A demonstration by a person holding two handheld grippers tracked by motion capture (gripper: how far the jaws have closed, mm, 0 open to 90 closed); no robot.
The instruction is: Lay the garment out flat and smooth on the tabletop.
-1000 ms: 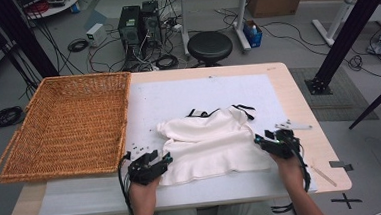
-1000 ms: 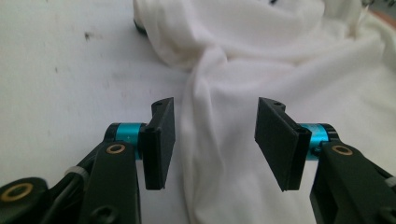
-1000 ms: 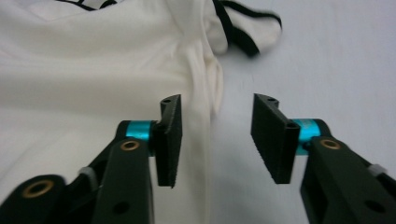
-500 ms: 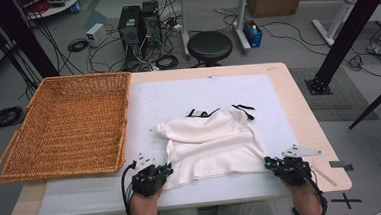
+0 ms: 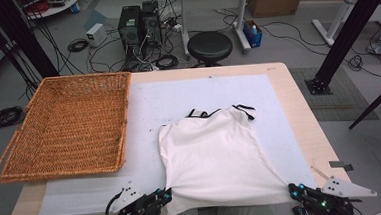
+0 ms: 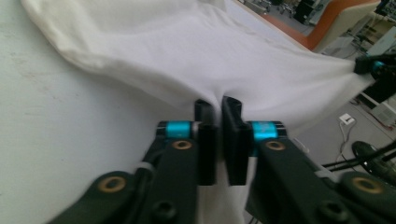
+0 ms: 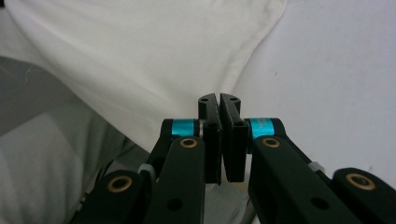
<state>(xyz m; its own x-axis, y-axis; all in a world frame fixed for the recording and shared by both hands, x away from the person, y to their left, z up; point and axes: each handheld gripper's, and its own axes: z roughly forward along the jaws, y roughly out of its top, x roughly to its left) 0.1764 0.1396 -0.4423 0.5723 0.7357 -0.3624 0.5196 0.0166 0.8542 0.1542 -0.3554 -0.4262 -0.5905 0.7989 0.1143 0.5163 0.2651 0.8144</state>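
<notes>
shirt pulled tight at the desk edge

white shirt [image 5: 216, 156] lies on the desk [image 5: 298, 106], hem stretched over the near edge. left tool [image 6: 218, 106] pinches the hem's left corner, though its jaws have just been easing apart. right tool [image 7: 219, 100] is clamped on the right corner. basket [image 5: 64, 125] sits beside.

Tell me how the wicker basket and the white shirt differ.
The wicker basket is brown and woven; the white shirt is plain cloth with black trim at the collar. The basket is stiff with raised walls, while the shirt is spread flat and pulled taut. The basket sits at the left of the table; the shirt lies right of it, with its hem at the near edge. Both rest on the table.
</notes>
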